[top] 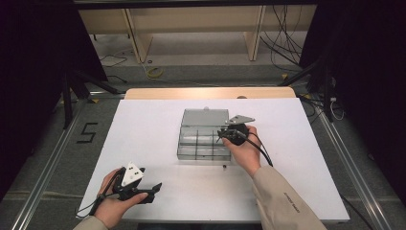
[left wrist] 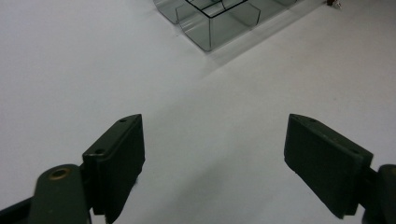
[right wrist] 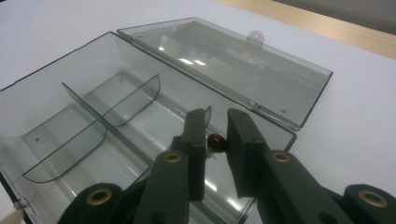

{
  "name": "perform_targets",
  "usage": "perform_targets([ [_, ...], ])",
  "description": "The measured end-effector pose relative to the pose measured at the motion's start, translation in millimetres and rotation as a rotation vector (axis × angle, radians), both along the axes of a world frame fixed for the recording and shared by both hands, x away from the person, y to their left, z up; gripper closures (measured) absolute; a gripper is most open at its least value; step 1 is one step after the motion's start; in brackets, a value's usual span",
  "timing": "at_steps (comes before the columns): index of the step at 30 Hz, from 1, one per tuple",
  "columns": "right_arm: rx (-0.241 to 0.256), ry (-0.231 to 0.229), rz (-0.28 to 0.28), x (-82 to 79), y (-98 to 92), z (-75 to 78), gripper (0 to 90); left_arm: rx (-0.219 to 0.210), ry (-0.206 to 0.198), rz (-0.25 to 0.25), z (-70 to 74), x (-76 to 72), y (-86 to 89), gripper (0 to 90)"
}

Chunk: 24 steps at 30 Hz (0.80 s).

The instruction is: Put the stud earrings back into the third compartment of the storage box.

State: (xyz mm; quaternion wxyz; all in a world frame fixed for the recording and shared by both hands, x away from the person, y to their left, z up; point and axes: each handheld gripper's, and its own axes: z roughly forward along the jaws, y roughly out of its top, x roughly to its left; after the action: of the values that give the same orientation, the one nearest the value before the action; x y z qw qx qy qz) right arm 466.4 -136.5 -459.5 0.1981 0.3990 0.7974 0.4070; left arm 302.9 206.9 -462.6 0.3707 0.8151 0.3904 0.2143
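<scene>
Two grippers in frame. Right gripper (right wrist: 216, 135) is clamped on a small dark red bead (right wrist: 216, 141) — jaws nearly together, bead pinched between the pads near their tips. It hangs over the right-hand part of the clear plastic organizer box (right wrist: 70, 135), above the box floor, near the hinge line; whether the bead touches the floor I cannot tell. In the high view the right gripper (top: 225, 135) sits at the box's right edge, the person's right hand (top: 244, 151) wrapped around it, grey three-cornered plate on top, cable trailing back along the sleeve.

Box (top: 201, 141) is open, lid (right wrist: 224, 65) laid flat on the table behind it, latch tab at the lid's far edge. Thin dividers (right wrist: 112, 109) split the tray into compartments; those seen look empty. Box sits around the middle of the white table (top: 143, 129), slightly toward the far edge.

One tiny dark speck (top: 224, 166) lies on the table just off the box's near right corner — too small to identify.

Left gripper (top: 154, 188) is near the table's near left corner, well apart from the box, held in the left hand (top: 112, 203). Jaws released and spread wide, bare table between them; the left gripper view has the box corner (left wrist: 210, 23) far ahead.
</scene>
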Motion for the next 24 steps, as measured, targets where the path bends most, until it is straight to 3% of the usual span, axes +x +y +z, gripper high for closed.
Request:
perform_targets([
  [10,-0.004,-0.002,-0.004,1.7,0.8,-1.6,74.1,-0.003,0.000,0.001,0.0,-0.2,0.2,19.9],
  [16,0.000,-0.004,-0.011,0.1,-0.8,0.6,67.3,-0.002,-0.001,0.002,0.4,-0.5,1.5,19.9],
  [24,0.027,0.001,-0.015,-19.9,-11.0,16.1,53.0,-0.004,0.002,0.002,-0.1,-1.2,2.1,19.9],
])
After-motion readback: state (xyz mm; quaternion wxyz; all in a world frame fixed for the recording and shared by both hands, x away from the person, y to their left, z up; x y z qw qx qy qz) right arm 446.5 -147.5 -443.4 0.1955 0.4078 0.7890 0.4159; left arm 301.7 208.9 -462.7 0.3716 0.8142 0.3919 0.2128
